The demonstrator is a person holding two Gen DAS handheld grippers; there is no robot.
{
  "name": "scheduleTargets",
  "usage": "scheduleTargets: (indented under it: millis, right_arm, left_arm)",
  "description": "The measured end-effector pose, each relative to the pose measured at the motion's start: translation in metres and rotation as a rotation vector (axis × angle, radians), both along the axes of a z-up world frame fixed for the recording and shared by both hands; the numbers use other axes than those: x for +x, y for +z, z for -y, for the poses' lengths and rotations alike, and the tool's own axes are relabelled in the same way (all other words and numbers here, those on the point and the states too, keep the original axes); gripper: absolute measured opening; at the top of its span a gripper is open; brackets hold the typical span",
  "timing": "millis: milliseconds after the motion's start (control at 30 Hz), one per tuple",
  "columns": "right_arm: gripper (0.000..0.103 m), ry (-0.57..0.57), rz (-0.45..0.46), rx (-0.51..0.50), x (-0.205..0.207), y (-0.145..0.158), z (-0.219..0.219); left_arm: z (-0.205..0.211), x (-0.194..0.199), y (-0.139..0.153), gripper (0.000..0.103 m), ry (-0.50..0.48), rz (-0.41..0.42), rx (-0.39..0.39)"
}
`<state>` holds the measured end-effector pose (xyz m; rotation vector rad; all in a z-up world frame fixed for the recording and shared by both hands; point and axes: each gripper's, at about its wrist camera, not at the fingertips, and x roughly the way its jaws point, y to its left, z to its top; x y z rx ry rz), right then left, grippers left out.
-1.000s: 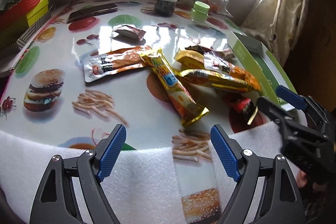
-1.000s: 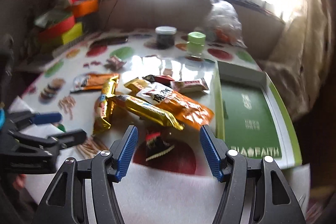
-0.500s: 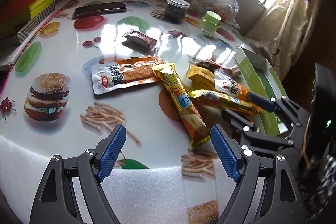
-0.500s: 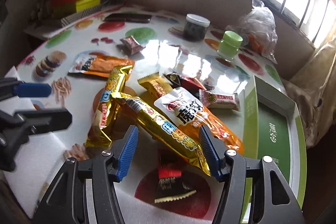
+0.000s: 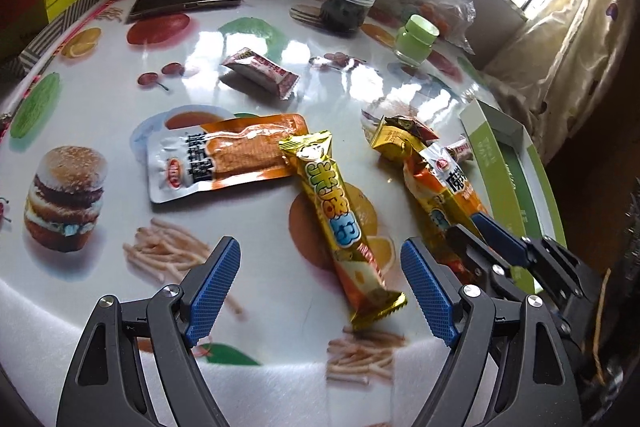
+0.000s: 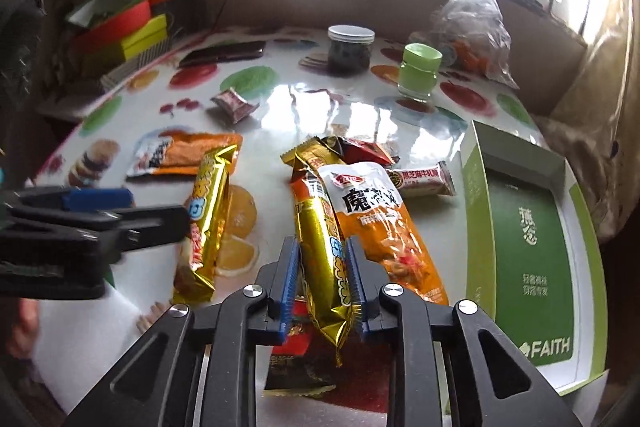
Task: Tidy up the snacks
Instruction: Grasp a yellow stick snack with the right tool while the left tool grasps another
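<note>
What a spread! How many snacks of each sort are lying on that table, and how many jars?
Long gold bars: 2
Orange pouches: 2
Small packets: 5
Jars: 2
Total: 11

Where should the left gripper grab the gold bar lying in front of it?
Judging by its pose, mid-length across the narrow width. The gold bar lies flat, long axis running away from the open left gripper, so descend from above straddling both long edges. Avoid the crimped near end and the overlapped orange pouch.
</note>
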<state>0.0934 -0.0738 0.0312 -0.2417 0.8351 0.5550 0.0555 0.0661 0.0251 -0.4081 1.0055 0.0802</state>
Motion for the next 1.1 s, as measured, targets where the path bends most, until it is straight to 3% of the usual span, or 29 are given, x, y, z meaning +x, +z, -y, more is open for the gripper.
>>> scheduleTargets:
  millis: [267,500,633,767,1100]
  right_arm:
    - [0.022,-0.044,-0.047,0.093,0.0,0.005,0.012]
    - [0.022,-0.059,-0.048,0.124,-0.004,0.009,0.017]
    - [0.022,-0.064,-0.048,0.138,-0.005,0.011,0.021]
    - [0.022,-0.068,-0.046,0.145,-0.006,0.012,0.023]
    - [0.022,-0.089,-0.044,0.168,-0.01,0.016,0.028]
  left_arm:
    - [0.008,0.016,-0.013,0.061,-0.001,-0.047,0.063]
    - [0.012,0.022,-0.014,0.055,0.001,-0.051,0.097]
    - [0.014,0.025,-0.015,0.037,0.004,-0.051,0.137]
    - [0.012,0.025,-0.015,0.028,0.011,-0.048,0.139]
    - [0.01,0.019,-0.01,0.024,0.008,-0.023,0.134]
